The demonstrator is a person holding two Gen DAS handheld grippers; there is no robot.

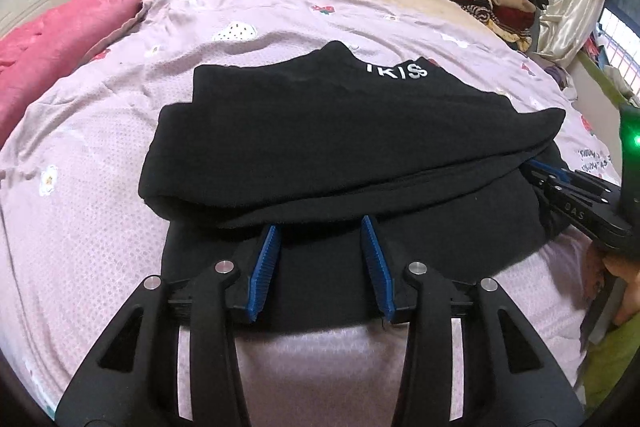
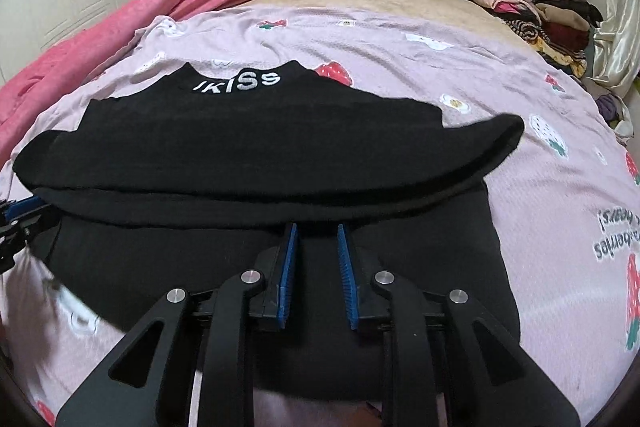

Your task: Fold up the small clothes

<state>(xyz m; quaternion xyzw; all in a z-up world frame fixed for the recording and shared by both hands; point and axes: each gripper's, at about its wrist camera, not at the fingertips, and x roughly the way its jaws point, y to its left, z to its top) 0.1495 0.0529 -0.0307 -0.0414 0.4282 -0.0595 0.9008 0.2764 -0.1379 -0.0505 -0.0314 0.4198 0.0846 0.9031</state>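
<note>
Working at the near edge of the fold (image 2: 260, 195), I have both tongs low on the shirt (image 1: 340, 131), which lies flat on the sheet (image 1: 100, 147) in the middle of the bed, collar with white letters (image 2: 240, 83) at the far side. A thick band of cloth is laid across the body from left to right, and the plain lower part lies near me.

The left tongs (image 1: 320, 223) stand partly open. The blue pads are clearly apart, their tips just touch the band edge, and I see only flat cloth between them, nothing pinched. The right tongs (image 2: 317, 227) are almost closed, with a narrow gap. Their tips also meet the band edge, further right on the shirt. Black on black hides whether a ridge of cloth is caught there, so I cannot tell if they hold anything.

I judge the step is to take this band edge at two points for the next fold. To do it well, I would:
- push each lower pad under all layers, not only the top one;
- close both tongs fully before any lifting;
- keep the two grips level with each other, so the fold line stays straight;
- lift a little only, because the heavy knit can slide and open the band.
</note>
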